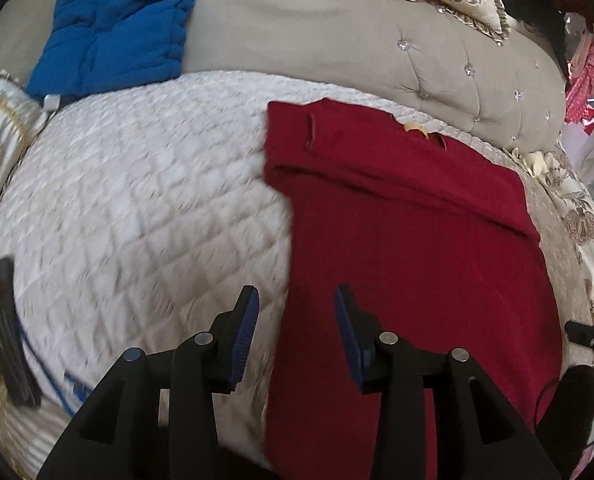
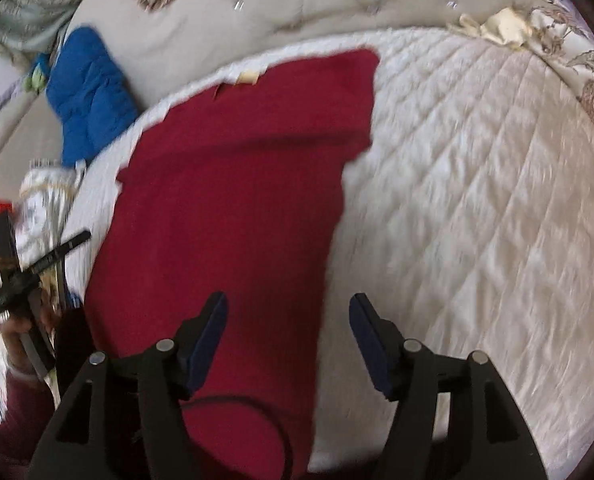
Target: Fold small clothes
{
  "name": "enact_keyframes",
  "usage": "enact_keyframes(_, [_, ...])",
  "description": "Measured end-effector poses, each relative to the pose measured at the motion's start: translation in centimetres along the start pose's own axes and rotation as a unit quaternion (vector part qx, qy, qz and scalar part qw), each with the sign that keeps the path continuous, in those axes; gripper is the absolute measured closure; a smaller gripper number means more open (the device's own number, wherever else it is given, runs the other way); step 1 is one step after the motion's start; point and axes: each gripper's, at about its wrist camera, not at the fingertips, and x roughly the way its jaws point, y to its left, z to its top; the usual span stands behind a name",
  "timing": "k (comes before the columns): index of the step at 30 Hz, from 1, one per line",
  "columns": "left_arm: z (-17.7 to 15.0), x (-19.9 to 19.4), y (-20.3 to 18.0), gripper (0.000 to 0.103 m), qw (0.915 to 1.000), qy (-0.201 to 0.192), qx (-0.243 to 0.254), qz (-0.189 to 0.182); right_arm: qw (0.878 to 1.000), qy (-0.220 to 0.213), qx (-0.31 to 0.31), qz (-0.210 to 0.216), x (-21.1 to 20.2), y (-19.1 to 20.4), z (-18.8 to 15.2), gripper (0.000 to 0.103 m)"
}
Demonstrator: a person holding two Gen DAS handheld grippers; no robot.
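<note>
A dark red garment lies flat on a white quilted bedcover, its long axis running from the near edge toward the far tufted beige headboard, with a folded-over band across its far end. The left gripper hovers over the garment's left edge and the right gripper over its right edge, both near its near end. Both have their jaws apart and grip nothing; a blue padded garment lies far left.
</note>
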Motion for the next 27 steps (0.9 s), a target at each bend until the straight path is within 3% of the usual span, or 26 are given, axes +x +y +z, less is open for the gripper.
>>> enact_keyframes(4, [-0.7,-1.2,0.8,0.086,0.9998,-0.004,-0.022,-0.001,1.0,-0.007,0.013,0.0,1.7,0.6,-2.1,0.029])
enact_keyframes(6, [-0.9,-1.8,0.9,0.086,0.9996,-0.004,-0.026,-0.003,0.998,-0.031,-0.036,-0.035,1.4,1.7,-2.6,0.052])
enact_keyframes(7, [-1.1,-2.1,0.8,0.086,0.9997,-0.005,-0.024,0.0,0.997,-0.03,-0.048,-0.054,1.2,1.9,-2.6,0.089])
enact_keyframes(8, [-1.3,-2.5,0.7,0.086,0.9998,-0.004,-0.019,0.004,0.997,-0.034,-0.046,-0.055,0.8,1.5,-2.4,0.095])
enact_keyframes(15, [-3.0,-3.7,0.5,0.086,0.9998,0.014,-0.001,0.017,0.997,-0.079,-0.005,-0.018,-3.6,0.1,-2.9,0.094])
enact_keyframes(16, [-3.2,-3.7,0.5,0.086,0.9997,0.02,0.0,0.016,0.997,-0.081,-0.002,-0.004,-4.1,0.0,-3.0,0.086])
enact_keyframes(19, [-3.6,-3.7,0.4,0.085,0.9993,0.037,0.005,0.01,0.998,-0.058,-0.001,0.031,-5.4,0.4,-3.7,0.044])
enact_keyframes(27, [-4.8,-1.4,0.2,0.085,0.9951,0.098,-0.005,0.011,1.0,0.018,-0.014,0.017,-2.8,2.1,-7.3,0.037])
